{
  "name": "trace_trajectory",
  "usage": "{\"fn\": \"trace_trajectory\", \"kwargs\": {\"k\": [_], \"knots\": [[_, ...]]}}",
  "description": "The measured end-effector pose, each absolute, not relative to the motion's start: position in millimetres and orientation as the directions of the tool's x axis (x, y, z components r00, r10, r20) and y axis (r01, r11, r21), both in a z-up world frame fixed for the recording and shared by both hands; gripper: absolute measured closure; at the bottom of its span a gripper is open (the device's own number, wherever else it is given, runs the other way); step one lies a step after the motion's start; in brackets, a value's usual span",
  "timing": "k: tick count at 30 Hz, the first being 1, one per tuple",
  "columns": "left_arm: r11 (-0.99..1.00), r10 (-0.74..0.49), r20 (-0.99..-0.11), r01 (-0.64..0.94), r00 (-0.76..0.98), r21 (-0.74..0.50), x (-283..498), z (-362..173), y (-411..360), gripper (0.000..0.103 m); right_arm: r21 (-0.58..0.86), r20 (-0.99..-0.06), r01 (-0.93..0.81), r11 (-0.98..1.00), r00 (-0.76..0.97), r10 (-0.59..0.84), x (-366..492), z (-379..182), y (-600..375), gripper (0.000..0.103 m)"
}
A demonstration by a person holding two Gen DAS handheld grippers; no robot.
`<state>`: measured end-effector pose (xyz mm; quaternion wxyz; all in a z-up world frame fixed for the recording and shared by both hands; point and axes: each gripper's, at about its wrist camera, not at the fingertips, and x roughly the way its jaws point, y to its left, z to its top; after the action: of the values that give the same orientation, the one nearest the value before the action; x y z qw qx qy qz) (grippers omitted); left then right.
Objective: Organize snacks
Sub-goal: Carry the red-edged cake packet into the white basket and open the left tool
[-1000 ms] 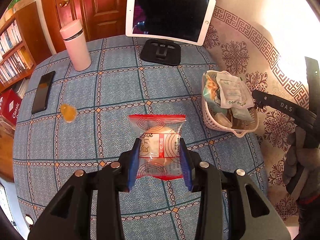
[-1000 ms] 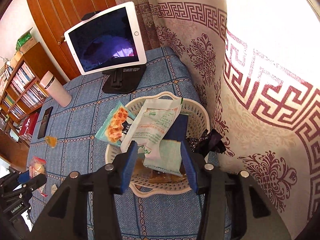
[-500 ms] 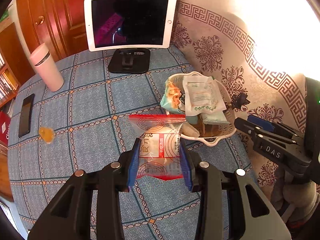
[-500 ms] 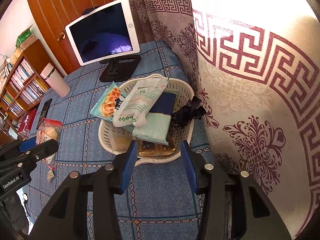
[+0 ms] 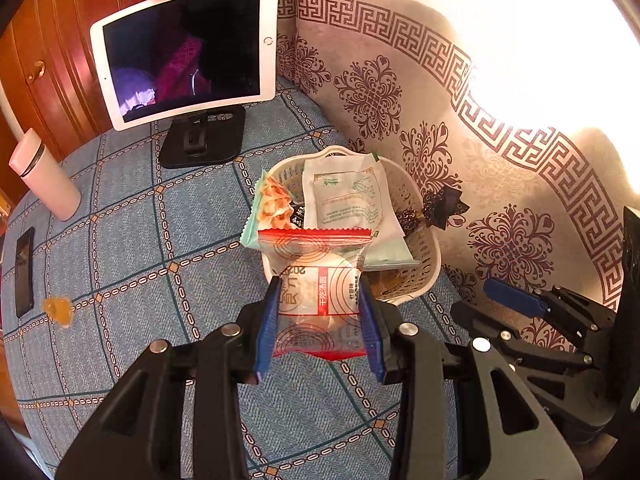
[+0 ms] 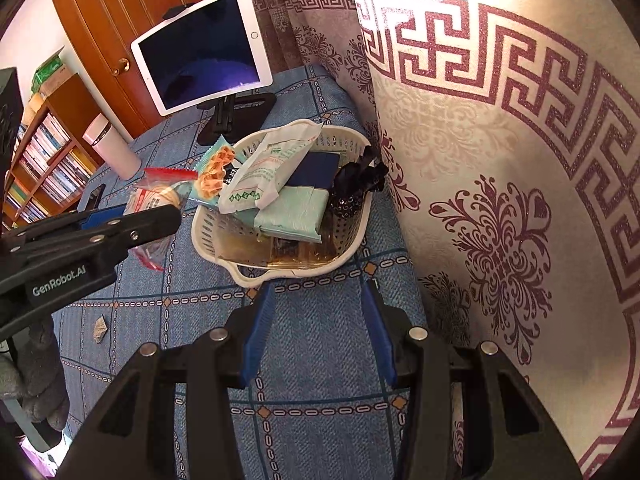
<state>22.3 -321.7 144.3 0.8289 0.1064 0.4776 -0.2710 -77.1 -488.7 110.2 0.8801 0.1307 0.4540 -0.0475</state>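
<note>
Just short of the white basket at the table's curtain-side edge, the left gripper clenches a red-and-clear snack packet by its two long sides. The packet's long axis runs away from the gripper, its serrated red end pointing toward the basket, raised off the cloth. Its red label carries Chinese characters. The right gripper stands parted over bare cloth near the basket, holding nothing. "GenRobot.AI" reads on the left gripper's side.
</note>
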Motion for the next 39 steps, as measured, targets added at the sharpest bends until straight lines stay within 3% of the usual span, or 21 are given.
{"fn": "trace_trajectory", "kwargs": {"k": [10, 12, 13, 14, 29, 39], "knots": [[0.808, -0.407, -0.854, 0.564, 0.324, -0.171, 47.2, 117.9, -343.2, 0.063, 0.179, -0.839, 0.207, 0.962, 0.542, 0.04, -84.2, 95.2, -480.3, 0.058], [0.812, -0.405, -0.852, 0.559, 0.333, -0.168, 52.2, 113.9, -343.4, 0.046, 0.179, -0.843, 0.204, 0.962, 0.536, 0.043, -85.6, 91.8, -477.6, 0.058], [0.819, -0.402, -0.848, 0.549, 0.345, -0.165, 54.6, 113.4, -341.4, 0.031, 0.178, -0.844, 0.202, 0.963, 0.535, 0.044, -85.8, 90.7, -476.0, 0.058], [0.825, -0.404, -0.843, 0.54, 0.356, -0.167, 55.9, 113.5, -337.5, 0.028, 0.179, -0.844, 0.201, 0.963, 0.534, 0.045, -85.5, 90.0, -475.0, 0.058], [0.864, -0.365, -0.866, 0.471, 0.341, -0.179, 59.2, 105.5, -285.5, 0.028, 0.182, -0.85, 0.193, 0.964, 0.523, 0.056, -75.3, 85.1, -451.8, 0.058], [0.862, -0.335, -0.88, 0.486, 0.338, -0.142, 75.2, 89.6, -304.3, 0.028, 0.169, -0.855, 0.229, 0.959, 0.518, 0.027, -94.1, 85.1, -450.1, 0.058]]}}
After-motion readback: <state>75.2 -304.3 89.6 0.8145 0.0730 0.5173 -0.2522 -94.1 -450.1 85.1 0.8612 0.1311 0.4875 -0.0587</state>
